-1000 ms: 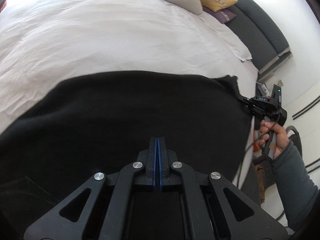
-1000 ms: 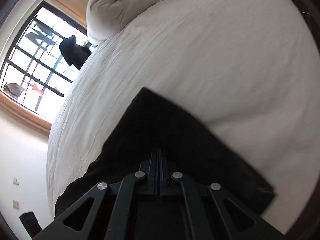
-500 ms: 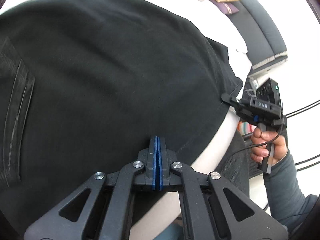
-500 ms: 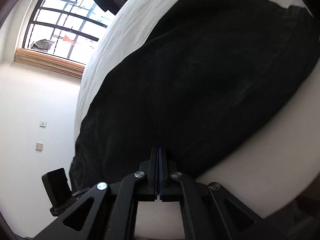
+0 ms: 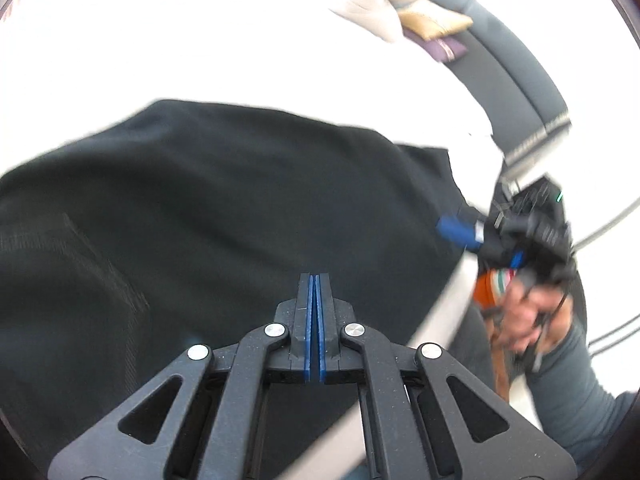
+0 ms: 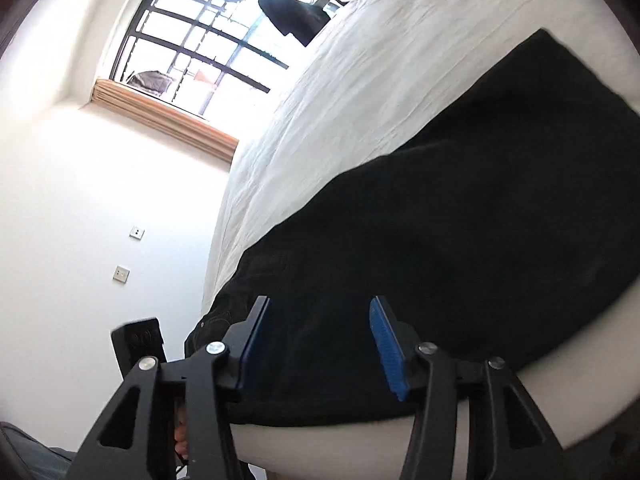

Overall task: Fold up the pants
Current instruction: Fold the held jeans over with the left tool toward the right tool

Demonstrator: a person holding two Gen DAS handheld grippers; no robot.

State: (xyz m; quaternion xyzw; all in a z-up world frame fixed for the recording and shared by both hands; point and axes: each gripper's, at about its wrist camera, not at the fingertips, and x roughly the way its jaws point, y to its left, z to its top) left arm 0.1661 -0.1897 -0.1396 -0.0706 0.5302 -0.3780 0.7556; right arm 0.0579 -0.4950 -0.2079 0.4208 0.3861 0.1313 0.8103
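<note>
White bed (image 6: 360,92) bears black pants (image 6: 460,240); right tool (image 6: 320,340) spread above them.

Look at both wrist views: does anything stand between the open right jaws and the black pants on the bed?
Nothing visible does. The right gripper is open just above the black pants, which lie on the white bed; only dark cloth shows between the jaws.

This is a bedroom in a home. A wide bed (image 6: 360,92) with a wrinkled white sheet fills both views, with pillows (image 5: 372,4) and a padded grey headboard (image 5: 516,68) at its far edge. Beside the bed stands a barred window (image 6: 188,48) with a wooden sill, and wall switches (image 6: 121,274) sit on the white wall below it.
</note>
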